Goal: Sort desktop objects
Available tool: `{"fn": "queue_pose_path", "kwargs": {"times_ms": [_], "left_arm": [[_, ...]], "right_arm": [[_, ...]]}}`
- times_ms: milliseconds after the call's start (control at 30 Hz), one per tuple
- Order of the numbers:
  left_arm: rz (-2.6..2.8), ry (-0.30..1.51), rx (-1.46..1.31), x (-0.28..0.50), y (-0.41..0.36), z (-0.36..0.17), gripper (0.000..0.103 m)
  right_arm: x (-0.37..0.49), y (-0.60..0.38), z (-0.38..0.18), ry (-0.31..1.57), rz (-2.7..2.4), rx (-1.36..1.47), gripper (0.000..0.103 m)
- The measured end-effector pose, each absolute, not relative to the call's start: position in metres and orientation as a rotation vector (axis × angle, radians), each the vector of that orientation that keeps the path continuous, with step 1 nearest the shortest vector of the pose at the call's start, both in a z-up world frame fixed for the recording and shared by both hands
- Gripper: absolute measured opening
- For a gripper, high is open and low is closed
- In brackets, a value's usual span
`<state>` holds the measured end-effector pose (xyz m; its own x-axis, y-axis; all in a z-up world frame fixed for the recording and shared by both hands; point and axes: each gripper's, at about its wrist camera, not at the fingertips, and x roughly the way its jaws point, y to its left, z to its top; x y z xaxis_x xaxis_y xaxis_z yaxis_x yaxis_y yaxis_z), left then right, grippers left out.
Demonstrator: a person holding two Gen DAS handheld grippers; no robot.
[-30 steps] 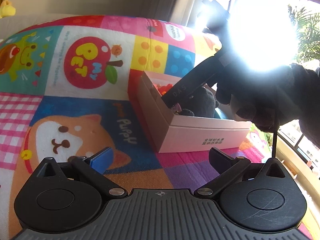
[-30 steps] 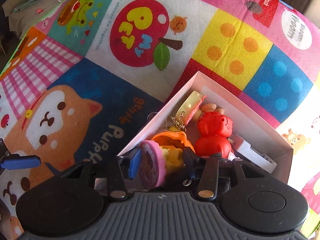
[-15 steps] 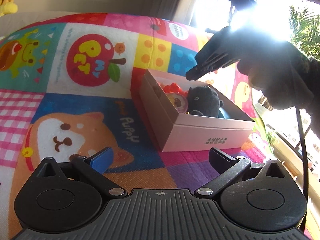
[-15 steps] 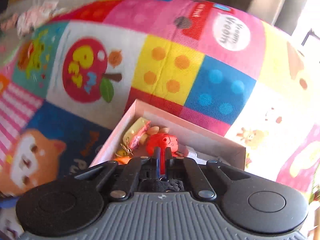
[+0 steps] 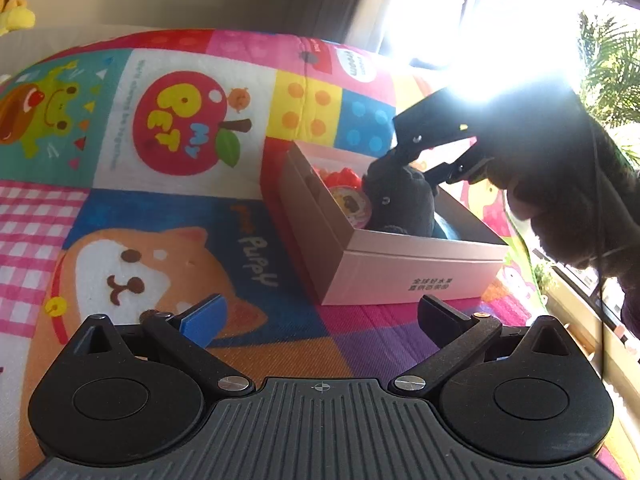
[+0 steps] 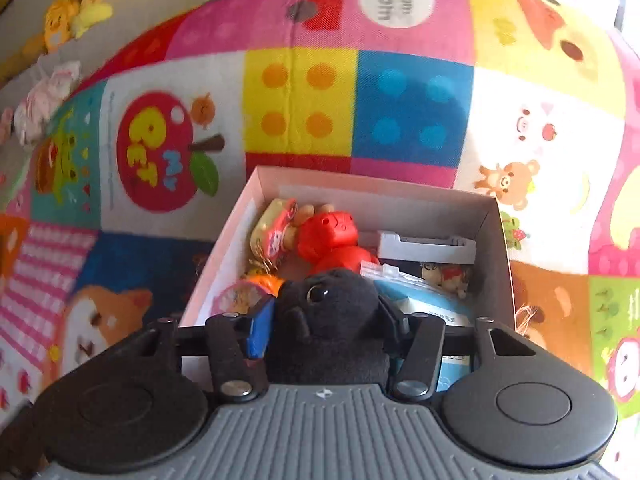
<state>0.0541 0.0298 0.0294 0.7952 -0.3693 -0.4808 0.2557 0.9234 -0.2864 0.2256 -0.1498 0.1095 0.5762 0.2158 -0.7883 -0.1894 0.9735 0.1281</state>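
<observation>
A patchwork play mat (image 5: 168, 216) printed with cartoon animals is spread as the working surface. A pale cardboard box (image 5: 400, 276) is set on it toward the right edge, evidently as the collecting bin for the sort. Several items are already gathered inside: a red toy figure (image 6: 334, 236) toward the far wall, a grey plastic piece (image 6: 428, 246) at the far right corner, a blue-and-white packet (image 6: 428, 304) along the right wall, and a round pink trinket (image 6: 236, 300) against the left wall.

A black plush toy (image 6: 336, 320) is lodged between the fingers of the right gripper (image 6: 332, 334), over the near end of the box. The jaws are opening at this moment; whether the pads press on the plush cannot be told, as its fur hides the right-hand pad. The toy is judged to be at the point of release into the box.

The left gripper (image 5: 320, 314) is held clear over the mat, short of the box's near wall, jaws spread wide with nothing between them, presumably kept ready.
</observation>
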Motion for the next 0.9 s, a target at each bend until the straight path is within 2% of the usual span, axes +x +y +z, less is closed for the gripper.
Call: {"fn": "queue_pose_path", "kwargs": {"times_ms": [100, 300, 367, 433, 500, 667, 900], "left_arm": [[-0.340, 0.557, -0.209, 0.054, 0.029, 0.029, 0.103], [-0.336, 0.555, -0.207, 0.054, 0.029, 0.029, 0.103], [-0.332, 0.556, -0.204, 0.054, 0.029, 0.029, 0.103], [-0.330, 0.555, -0.201, 0.054, 0.028, 0.029, 0.103], [-0.325, 0.551, -0.195, 0.054, 0.028, 0.029, 0.103], [-0.293, 0.549, -0.180, 0.054, 0.028, 0.031, 0.103], [-0.286, 0.558, -0.164, 0.053, 0.029, 0.032, 0.103]], "right_arm": [[0.226, -0.176, 0.115, 0.937, 0.289, 0.227, 0.048], [0.206, -0.174, 0.116, 0.866, 0.232, 0.084, 0.049], [0.200, -0.174, 0.113, 0.870, 0.228, 0.048, 0.053], [0.192, -0.173, 0.108, 0.871, 0.231, 0.022, 0.064], [0.187, -0.171, 0.100, 0.896, 0.248, -0.002, 0.069], [0.165, -0.162, 0.109, 0.847, 0.269, -0.021, 0.069], [0.179, -0.148, 0.113, 0.915, 0.286, 0.000, 0.069]]}}
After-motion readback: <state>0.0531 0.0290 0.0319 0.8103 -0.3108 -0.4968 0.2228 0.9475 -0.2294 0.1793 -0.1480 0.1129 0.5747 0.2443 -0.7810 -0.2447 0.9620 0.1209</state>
